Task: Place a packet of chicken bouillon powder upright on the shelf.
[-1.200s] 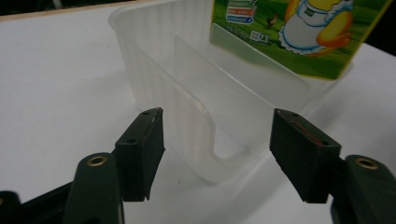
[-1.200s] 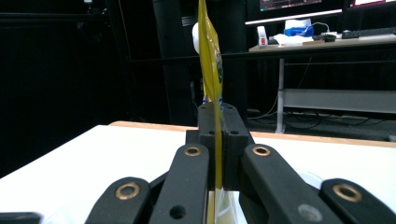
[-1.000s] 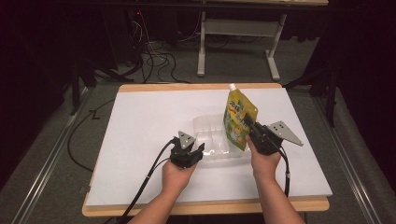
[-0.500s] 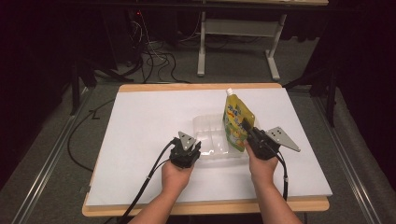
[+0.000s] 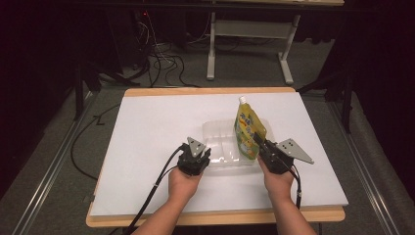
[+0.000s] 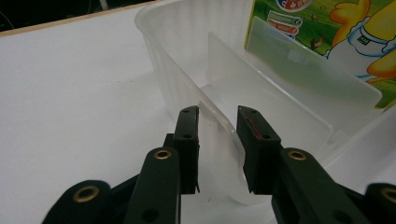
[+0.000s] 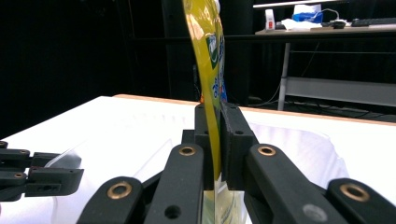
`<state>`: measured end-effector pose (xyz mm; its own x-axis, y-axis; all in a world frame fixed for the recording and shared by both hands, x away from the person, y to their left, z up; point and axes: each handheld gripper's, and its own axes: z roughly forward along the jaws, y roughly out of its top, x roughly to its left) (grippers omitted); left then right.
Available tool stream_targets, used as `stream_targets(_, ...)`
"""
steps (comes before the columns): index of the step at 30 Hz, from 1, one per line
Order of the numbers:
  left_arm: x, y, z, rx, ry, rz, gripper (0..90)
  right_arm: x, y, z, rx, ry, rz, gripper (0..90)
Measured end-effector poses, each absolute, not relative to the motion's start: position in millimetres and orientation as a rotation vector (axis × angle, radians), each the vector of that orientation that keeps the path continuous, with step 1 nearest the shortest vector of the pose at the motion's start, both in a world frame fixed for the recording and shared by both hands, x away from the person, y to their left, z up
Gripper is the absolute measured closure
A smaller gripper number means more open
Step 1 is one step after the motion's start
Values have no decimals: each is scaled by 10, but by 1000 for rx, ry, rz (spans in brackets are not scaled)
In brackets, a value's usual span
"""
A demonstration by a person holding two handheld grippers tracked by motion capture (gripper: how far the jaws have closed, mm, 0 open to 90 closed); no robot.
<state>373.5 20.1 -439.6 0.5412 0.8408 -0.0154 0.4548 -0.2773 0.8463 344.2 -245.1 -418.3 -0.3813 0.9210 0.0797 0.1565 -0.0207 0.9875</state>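
Note:
A clear plastic container (image 5: 221,136) with an inner divider (image 6: 280,88) sits mid-table. My left gripper (image 5: 199,160) is at its near left corner. Its jaws have just been closing and now pinch the container's wall (image 6: 187,46) between the pads (image 6: 187,140). A yellow spouted pouch (image 5: 248,128) stands upright at the container's right end, its lower part down behind the divider. My right gripper (image 5: 259,145) is shut on the pouch's near edge (image 7: 212,70), pads tight against both faces. The pouch's printed face (image 6: 327,37) shows in the left gripper view.
A white sheet (image 5: 156,127) covers the wooden table, with bare room left and right of the container. Beyond the far edge are cables (image 5: 161,58) and a grey desk frame (image 5: 249,44) on the floor. The left gripper (image 7: 42,175) shows at the left in the right gripper view.
The pouch and my right gripper have shifted slightly down and towards the person. The left hand has stayed at the container's corner.

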Motion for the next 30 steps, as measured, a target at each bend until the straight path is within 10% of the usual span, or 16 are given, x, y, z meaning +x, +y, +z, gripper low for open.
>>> stream_targets(18,3768,201,-4385,1937,1044,586,705,3513,-2464,-4174,1161,1610,1463,847)
stream_targets(30,3561,667,-4304,1910,908,493,411,3366,-2553,-4128,1115,1743,1428,387)
